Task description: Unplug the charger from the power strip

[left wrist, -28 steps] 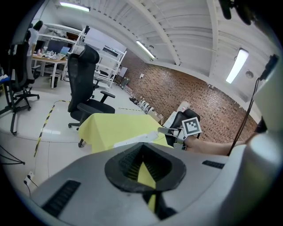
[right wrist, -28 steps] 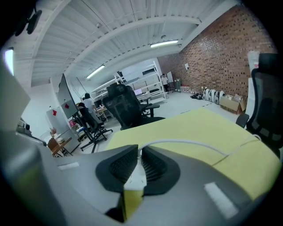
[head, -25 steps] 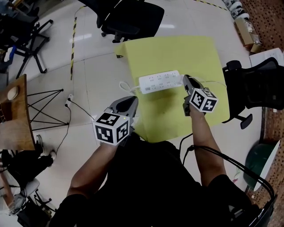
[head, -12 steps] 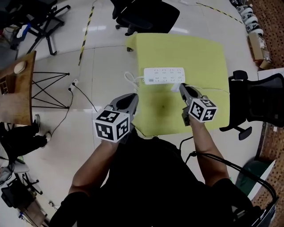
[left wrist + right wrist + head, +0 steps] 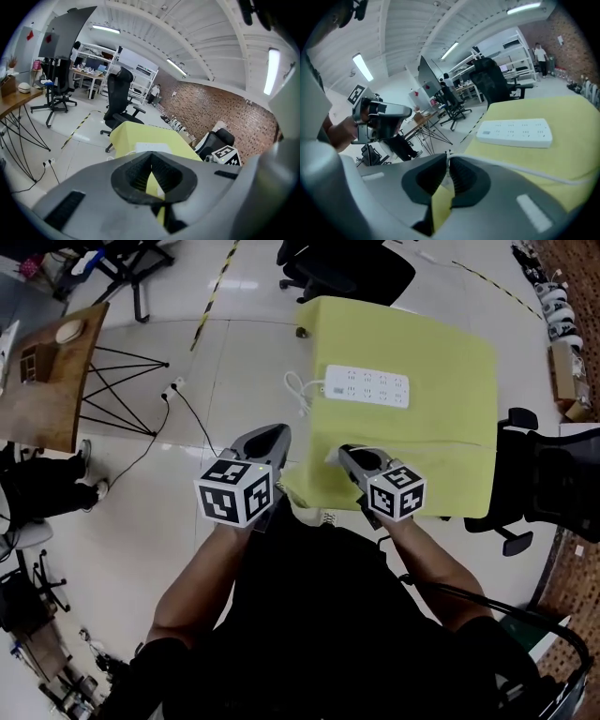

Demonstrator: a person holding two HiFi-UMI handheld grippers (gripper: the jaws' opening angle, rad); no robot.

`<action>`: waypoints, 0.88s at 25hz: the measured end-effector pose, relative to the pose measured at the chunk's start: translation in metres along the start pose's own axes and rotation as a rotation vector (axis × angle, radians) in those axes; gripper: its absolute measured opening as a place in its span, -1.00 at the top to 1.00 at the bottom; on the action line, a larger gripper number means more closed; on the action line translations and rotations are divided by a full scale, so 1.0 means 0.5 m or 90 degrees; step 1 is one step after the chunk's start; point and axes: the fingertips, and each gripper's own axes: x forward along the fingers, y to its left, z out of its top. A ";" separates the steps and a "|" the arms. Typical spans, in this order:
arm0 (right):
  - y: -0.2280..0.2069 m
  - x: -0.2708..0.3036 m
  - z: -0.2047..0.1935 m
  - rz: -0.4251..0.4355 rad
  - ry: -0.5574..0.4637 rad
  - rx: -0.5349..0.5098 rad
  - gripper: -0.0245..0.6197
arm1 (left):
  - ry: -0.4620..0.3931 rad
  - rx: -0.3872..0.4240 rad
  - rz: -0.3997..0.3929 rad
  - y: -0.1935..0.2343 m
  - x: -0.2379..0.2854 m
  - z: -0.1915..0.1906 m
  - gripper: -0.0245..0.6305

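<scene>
Left claw (image 5: 278,431): held closed, empty, beside the tabletop's (image 5: 441,437) near corner.
Right claw (image 5: 340,455): clamped on the charger (image 5: 332,457) at the near edge.
Power strip (image 5: 367,386): well apart, bare tabletop between.

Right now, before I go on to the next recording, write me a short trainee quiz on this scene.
1. True or false: the charger is plugged into the power strip.
2. Fill in: the left tool has its jaws together and holds ____.
3. Which one grips the charger? A the left tool; B the right tool; C neither.
Key: 1 false; 2 nothing; 3 B.
</scene>
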 end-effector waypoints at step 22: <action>0.095 -0.012 -0.130 0.141 0.093 -0.083 0.84 | -0.045 -0.066 0.071 -0.047 -0.080 -0.115 0.91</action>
